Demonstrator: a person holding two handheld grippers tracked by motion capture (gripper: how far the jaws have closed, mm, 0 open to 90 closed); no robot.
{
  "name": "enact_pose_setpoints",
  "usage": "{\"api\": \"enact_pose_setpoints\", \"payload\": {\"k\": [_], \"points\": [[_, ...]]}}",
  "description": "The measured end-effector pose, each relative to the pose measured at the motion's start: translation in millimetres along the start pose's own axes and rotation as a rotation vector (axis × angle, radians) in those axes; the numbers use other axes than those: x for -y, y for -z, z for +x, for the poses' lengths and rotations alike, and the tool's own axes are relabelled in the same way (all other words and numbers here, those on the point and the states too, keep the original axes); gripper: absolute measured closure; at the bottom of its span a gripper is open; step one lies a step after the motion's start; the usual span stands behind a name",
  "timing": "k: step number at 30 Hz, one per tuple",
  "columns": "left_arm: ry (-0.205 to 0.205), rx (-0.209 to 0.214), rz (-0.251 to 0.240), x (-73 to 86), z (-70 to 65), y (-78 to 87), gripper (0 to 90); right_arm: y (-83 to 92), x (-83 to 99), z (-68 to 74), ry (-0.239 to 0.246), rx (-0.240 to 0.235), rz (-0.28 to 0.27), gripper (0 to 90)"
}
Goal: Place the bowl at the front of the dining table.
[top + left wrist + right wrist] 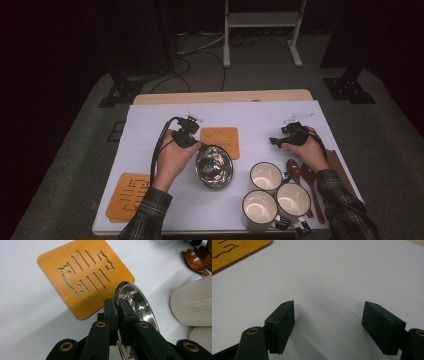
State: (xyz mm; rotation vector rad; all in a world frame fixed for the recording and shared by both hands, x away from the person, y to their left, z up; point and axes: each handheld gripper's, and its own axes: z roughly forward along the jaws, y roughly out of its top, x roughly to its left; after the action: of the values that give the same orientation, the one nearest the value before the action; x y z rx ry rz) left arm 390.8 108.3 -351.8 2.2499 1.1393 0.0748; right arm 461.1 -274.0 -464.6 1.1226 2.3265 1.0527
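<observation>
A: What's the left hand-held gripper (117, 305) doing?

B: It's clamped on the rim of the steel bowl (214, 167), one jaw inside the rim and one outside. The bowl sits tipped near the middle of the worktop (150, 120), its far edge just reaching the near corner of the wooden mat (220, 141).

A: And the right hand-held gripper (329, 322)?

B: Jaws wide apart with nothing between them, hovering over bare worktop, well away from the bowl. The three mugs (266, 176) and the wooden spoons (309, 175) lie near that wrist, untouched.

A: So which step is this?

B: I'd judge the bowl is being carried or dragged toward the mat; it isn't seated on it yet, only overlapping its corner.

A: What does the next move need?

B: Probably a lift and a short shift away from the person, so the bowl's base lands squarely on the mat, then levelling it before the jaws let go. The grip is on a thin, slick rim, so it could slip or swing if moved quickly. Another mat (131, 194) waits at the near left corner.
</observation>
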Motion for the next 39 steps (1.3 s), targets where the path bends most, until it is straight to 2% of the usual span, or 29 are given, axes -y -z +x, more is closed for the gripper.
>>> {"api": "enact_pose_setpoints", "payload": {"k": [20,27,39], "points": [[0.014,0.010,-0.023,-18.8,3.2,-0.1,85.8,0.0,0.0,-0.1,0.000,-0.001,0.000,24.8],[0.022,0.017,-0.033,-27.7,7.9,-3.7,85.8,0.0,-0.1,-0.1,-0.001,-0.001,0.001,24.8],[0.044,0.001,-0.039,-45.7,18.7,-8.8,86.0,0.0,-0.1,-0.2,-0.003,-0.002,0.001,24.8]]}}
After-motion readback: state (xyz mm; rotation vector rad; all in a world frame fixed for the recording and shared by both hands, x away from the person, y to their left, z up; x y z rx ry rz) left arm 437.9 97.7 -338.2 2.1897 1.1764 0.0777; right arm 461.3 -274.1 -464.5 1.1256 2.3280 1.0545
